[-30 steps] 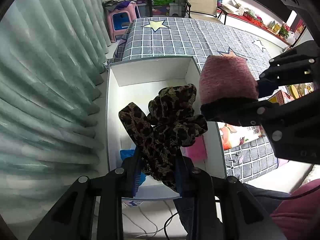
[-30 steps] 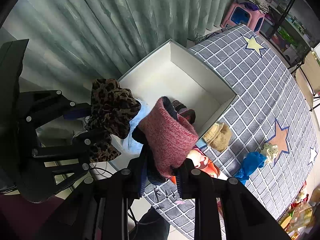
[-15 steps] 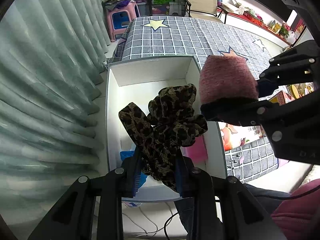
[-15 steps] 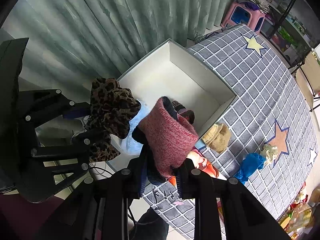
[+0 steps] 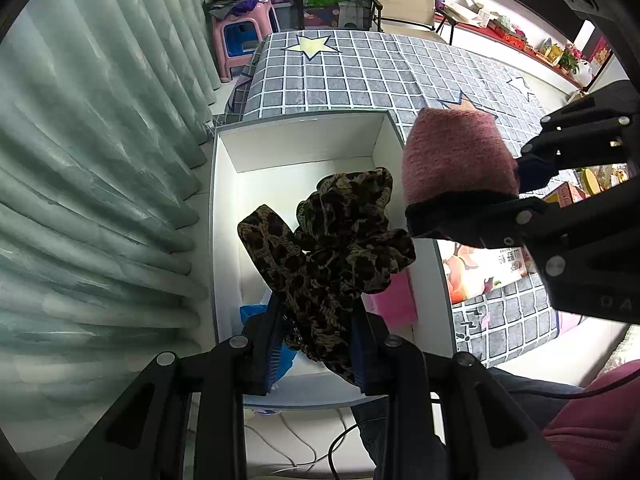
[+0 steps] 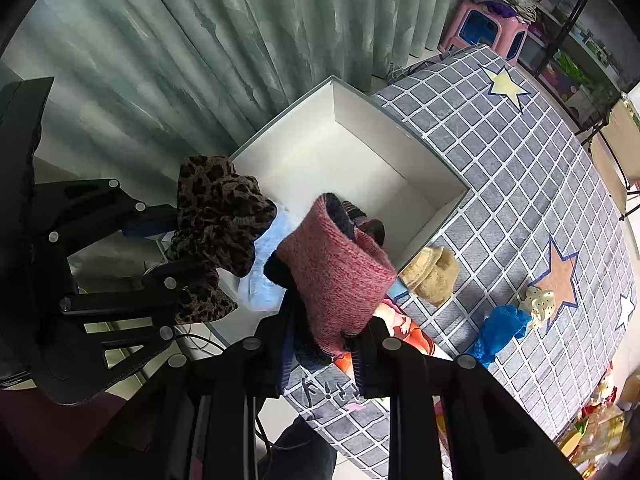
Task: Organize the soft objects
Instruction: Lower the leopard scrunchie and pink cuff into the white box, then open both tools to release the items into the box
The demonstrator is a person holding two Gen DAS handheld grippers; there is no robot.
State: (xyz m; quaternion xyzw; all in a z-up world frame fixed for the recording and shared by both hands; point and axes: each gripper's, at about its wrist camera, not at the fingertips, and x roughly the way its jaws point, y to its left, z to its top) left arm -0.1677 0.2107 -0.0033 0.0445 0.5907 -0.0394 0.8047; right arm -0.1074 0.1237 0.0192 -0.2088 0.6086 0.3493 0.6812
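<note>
My left gripper [image 5: 318,334] is shut on a leopard-print cloth [image 5: 332,240] and holds it above the open white box [image 5: 304,148]. My right gripper [image 6: 324,336] is shut on a pink knit sock with a dark cuff [image 6: 340,276], held over the box's near right edge. The sock [image 5: 456,164] and right gripper show in the left wrist view; the leopard cloth [image 6: 216,216] and left gripper show in the right wrist view. A light blue cloth [image 6: 268,264] and a pink item [image 5: 394,300] lie in the box.
The box [image 6: 400,184] stands beside a table with a grey checked star cloth [image 6: 540,184]. On the table lie a beige sock [image 6: 434,276], a blue cloth [image 6: 500,330], a small spotted toy [image 6: 540,306] and a picture book [image 5: 484,268]. Green curtains [image 5: 100,140] hang left.
</note>
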